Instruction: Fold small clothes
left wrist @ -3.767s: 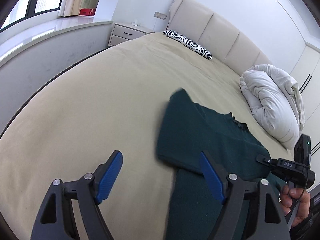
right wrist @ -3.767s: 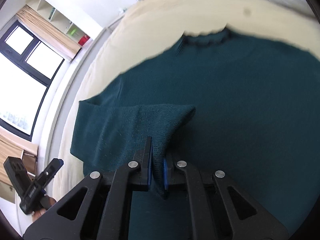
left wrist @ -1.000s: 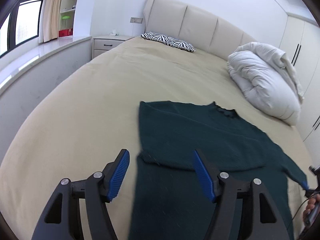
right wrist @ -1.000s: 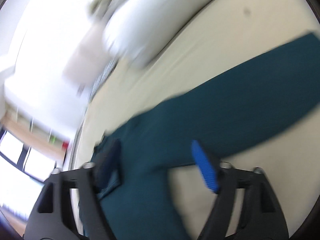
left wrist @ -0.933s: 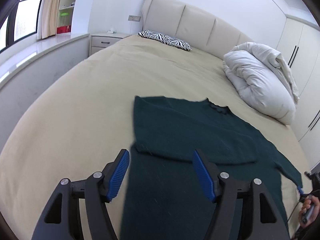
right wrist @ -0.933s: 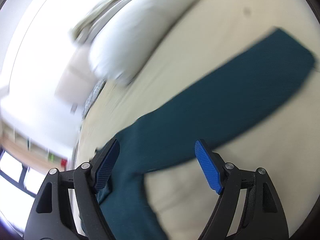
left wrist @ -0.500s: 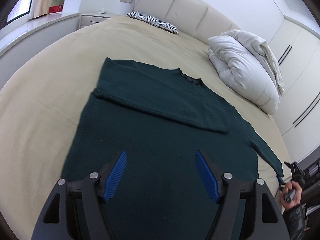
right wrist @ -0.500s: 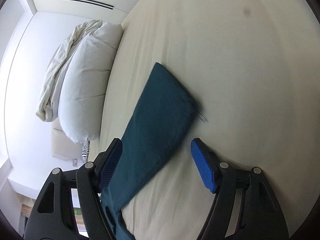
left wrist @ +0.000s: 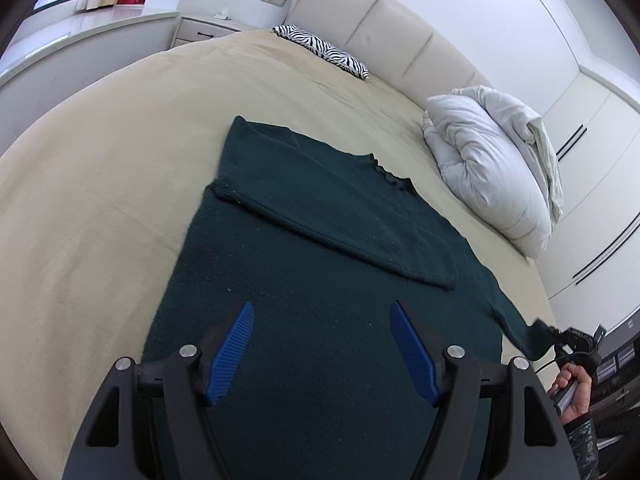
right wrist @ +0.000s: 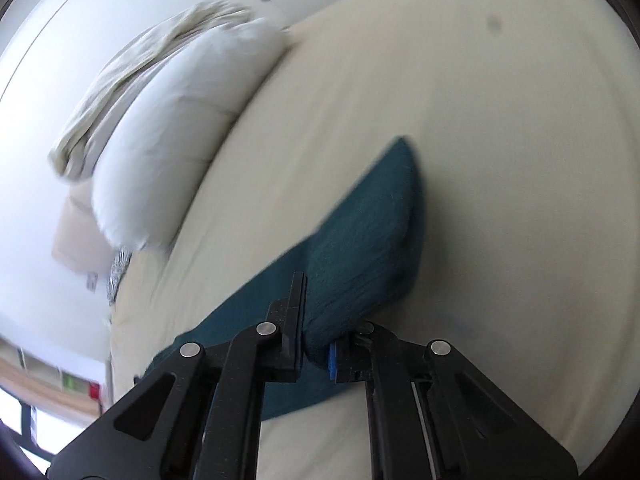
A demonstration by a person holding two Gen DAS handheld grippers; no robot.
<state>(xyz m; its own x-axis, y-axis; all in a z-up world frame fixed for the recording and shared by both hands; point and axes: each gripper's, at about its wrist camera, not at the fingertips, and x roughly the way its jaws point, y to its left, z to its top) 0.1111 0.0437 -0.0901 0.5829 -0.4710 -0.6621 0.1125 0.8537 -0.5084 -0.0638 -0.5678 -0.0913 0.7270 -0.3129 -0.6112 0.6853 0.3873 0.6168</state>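
Left gripper [left wrist: 322, 346], black frame with blue ribbed pads, sits at bottom centre of the left wrist view, jaws spread wide, nothing between them; it hangs over the lower body of the dark green knitted sweater [left wrist: 320, 280]. Right gripper [right wrist: 316, 336], bottom centre of the right wrist view, has its jaws pressed onto the cuff end of the sweater's free sleeve [right wrist: 368, 248], the knit bunched between the pads and bulging up toward frame centre. In the left wrist view that same gripper shows small at the lower right edge, held in the person's right hand [left wrist: 576, 388], with the sleeve tip drawn out to it. The sweater lies flat on the beige bedsheet [left wrist: 100, 200], filling the centre of the frame; its other sleeve [left wrist: 340, 220] is folded across the chest, running diagonally from centre left to centre right. A white rolled duvet [left wrist: 492, 168] lies at right, a zebra-striped pillow [left wrist: 320, 52] at top centre against the cream padded headboard [left wrist: 380, 20].
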